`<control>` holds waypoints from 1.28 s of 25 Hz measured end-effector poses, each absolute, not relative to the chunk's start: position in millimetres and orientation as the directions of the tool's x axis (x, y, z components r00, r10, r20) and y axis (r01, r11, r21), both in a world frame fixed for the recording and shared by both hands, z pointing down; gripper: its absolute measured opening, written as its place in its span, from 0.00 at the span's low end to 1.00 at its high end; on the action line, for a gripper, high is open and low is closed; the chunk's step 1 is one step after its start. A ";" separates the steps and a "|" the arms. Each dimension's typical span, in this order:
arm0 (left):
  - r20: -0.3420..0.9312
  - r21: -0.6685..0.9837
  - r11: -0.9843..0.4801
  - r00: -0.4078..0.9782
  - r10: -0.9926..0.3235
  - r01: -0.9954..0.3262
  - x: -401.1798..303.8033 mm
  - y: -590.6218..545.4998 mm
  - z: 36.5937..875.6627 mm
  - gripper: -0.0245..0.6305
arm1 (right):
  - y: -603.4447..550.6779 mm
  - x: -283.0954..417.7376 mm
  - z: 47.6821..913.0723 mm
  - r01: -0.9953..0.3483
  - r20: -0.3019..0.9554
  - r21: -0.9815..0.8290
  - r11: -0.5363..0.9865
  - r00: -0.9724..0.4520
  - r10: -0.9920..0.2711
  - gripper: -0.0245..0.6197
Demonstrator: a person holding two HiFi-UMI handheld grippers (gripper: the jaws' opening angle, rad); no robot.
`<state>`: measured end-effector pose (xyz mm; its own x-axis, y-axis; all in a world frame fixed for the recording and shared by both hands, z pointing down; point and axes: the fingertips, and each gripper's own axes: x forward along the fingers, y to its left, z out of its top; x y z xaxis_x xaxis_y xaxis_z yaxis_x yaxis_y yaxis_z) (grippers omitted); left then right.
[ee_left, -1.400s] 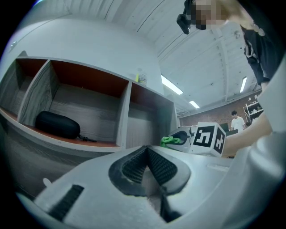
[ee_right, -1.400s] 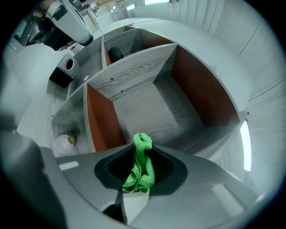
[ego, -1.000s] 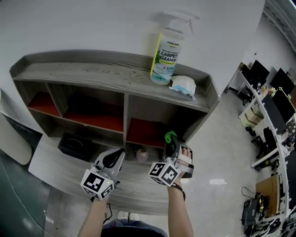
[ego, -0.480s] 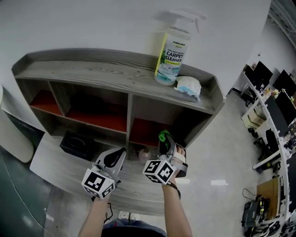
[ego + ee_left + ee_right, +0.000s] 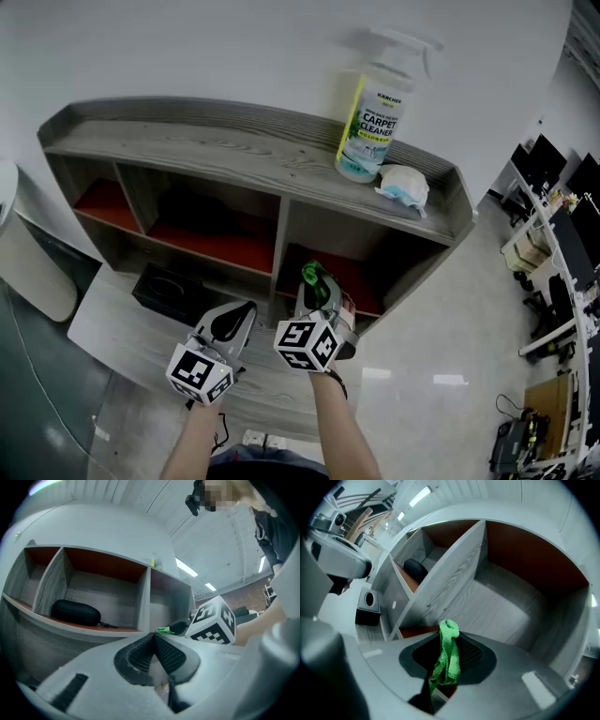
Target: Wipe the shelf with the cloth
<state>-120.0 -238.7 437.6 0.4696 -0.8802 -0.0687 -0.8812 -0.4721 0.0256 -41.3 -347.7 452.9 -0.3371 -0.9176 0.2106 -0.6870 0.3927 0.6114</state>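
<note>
Nearest the viewer, the left gripper (image 5: 234, 319) hangs in front of the lower board, its jaws pressed together with nothing between them; just beside it, the right gripper (image 5: 315, 287) points into the unit, its jaws clamped on a green cloth (image 5: 448, 654), which bunches above the pads and hangs slack below them. Beyond the jaws lies the lower right compartment (image 5: 511, 606), grey wood floor with a red back panel; the cloth is at its mouth and, as far as can be seen, apart from every surface. A black case (image 5: 75, 612) rests in the neighbouring compartment. Farthest, on the top board of the shelf (image 5: 216, 150), stand a spray bottle (image 5: 375, 117) and a white crumpled wad (image 5: 405, 186). Judged stage: cloth secured and brought to the shelf; no contact made, so the wiping itself appears wholly ahead.
</note>
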 end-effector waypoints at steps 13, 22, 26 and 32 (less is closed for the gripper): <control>-0.063 0.019 -0.444 0.442 -0.895 -0.896 -133.0 -245.1 438.3 0.04 | -351.8 -68.2 431.8 -0.732 0.173 0.523 0.437 -0.411 -0.895 0.20; -0.062 0.015 -0.428 0.426 -0.902 -0.904 -140.0 -246.6 437.6 0.04 | -384.3 -70.4 358.3 -0.801 -0.010 0.484 0.353 -0.408 -0.913 0.20; -0.059 0.005 -0.409 0.408 -0.911 -0.913 -148.7 -245.7 436.3 0.04 | -400.0 -79.7 344.5 -0.807 -0.031 0.483 0.340 -0.403 -0.915 0.20; -0.054 0.008 -0.394 0.393 -0.918 -0.919 -154.9 -245.8 437.2 0.04 | -412.7 -70.6 342.5 -0.819 -0.031 0.479 0.316 -0.376 -0.926 0.20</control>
